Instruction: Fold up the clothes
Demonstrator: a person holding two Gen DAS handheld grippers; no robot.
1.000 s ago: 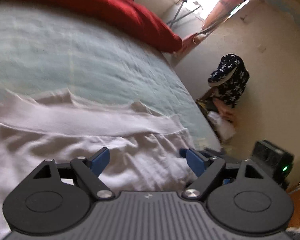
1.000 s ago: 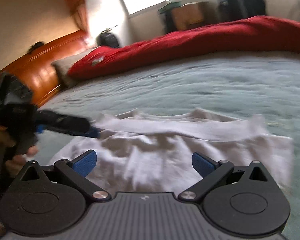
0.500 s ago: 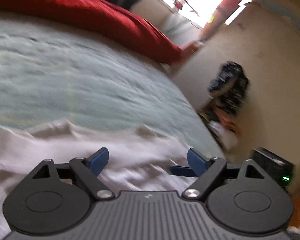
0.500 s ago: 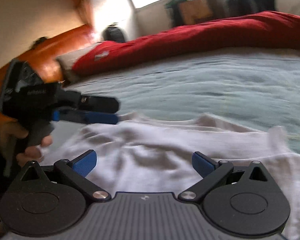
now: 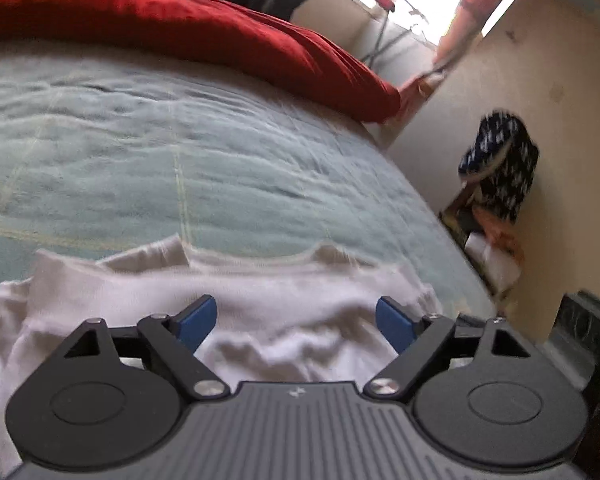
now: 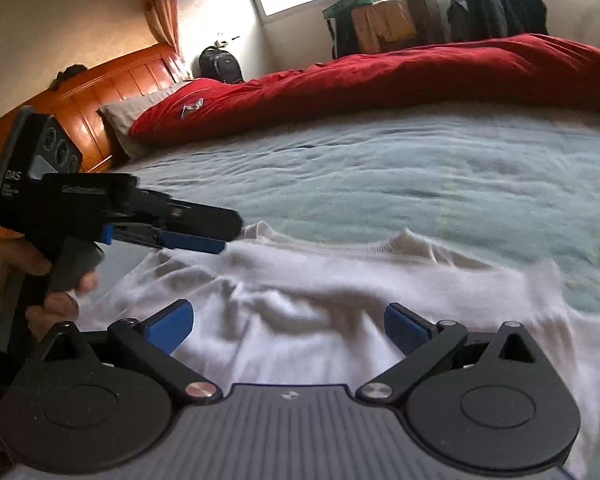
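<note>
I am looking along two handheld grippers at a white garment (image 5: 284, 312) lying on a bed with a pale blue-green cover (image 5: 172, 152). The garment lies spread and rumpled at the near edge of the bed, with a folded band along its far side; a red duvet (image 6: 400, 76) is heaped well beyond it by the far edge.

The step in hand, as I judge it, is to take hold of the garment for a fold. To do it well I would pick matching points at its two ends, so both sides lift together, pinch through the full thickness of cloth at each point, and keep the fabric taut between the grippers as it travels, so that the fold lands straight instead of bunching. The middle of the cloth is wrinkled, so smoothing it first would help.

The left gripper (image 5: 296, 322) has its blue pads spread wide with nothing clamped between them; it hangs just above the cloth, and I cannot tell whether the tips brush it. In the right wrist view it shows from the side, held in a hand (image 6: 40, 280), near the garment's left end. The right gripper (image 6: 288, 326) is likewise spread wide and empty, over the middle of the garment.
</note>
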